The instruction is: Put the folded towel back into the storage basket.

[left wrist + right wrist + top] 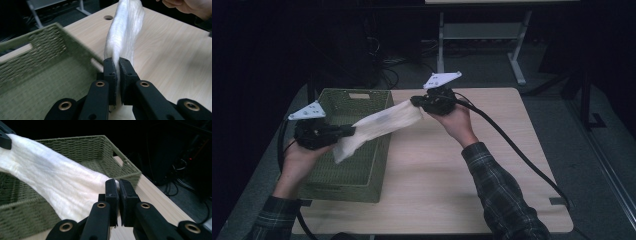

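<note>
Two grippers: both engaged on one white cloth (379, 125), which is stretched in the air between them, above the table.
Left gripper (349, 131): jaws pressed together on the cloth's near end, held over the basket's right wall; a loose flap hangs below the grip.
Right gripper (416, 101): jaws pinched on the far end of the cloth, held above the tabletop just right of the basket.
Cloth condition: bunched and twisted into a rope along its span (the left gripper view shows the twist clearly), not flat.
Basket (327, 177): green woven, rectangular, standing on the left part of the table; its floor appears bare.
Step in hand, as judged: spreading or folding the cloth, or lowering it into the basket.
Advice: keep both pinches firm, hold even tension, untwist before lowering, and keep the hanging flap from snagging on the basket rim.
Surface: light wooden table (492, 180), rounded corners, a cable hole near its far edge (108, 17).
Room: dark; a second desk's frame (484, 31) and loose floor cables (387, 65) stand beyond the table.
</note>
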{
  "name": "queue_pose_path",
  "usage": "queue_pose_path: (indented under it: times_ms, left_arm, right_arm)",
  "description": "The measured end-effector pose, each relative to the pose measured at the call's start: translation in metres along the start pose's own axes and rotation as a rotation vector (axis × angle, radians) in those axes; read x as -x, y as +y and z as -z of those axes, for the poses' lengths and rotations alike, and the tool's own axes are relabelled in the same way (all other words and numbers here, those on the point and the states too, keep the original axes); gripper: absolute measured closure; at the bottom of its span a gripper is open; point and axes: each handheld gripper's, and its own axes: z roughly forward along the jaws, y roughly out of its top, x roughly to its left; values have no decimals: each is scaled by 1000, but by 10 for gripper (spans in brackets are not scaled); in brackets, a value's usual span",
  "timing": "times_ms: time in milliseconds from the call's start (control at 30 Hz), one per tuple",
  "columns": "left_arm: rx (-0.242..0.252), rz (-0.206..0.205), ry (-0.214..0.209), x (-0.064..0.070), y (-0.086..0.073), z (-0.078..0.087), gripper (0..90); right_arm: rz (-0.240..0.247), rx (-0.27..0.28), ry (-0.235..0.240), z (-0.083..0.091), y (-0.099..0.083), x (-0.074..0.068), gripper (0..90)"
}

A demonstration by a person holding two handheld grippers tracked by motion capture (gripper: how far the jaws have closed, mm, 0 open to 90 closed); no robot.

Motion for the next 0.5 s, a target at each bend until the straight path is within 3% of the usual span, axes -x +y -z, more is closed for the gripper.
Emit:
queue_pose_path:
  times_ms: [500]
  left_arm:
    - [-31, 70, 100, -33, -47, 32, 849]
  right_arm:
    - [55, -27, 72, -70, 29, -27, 861]
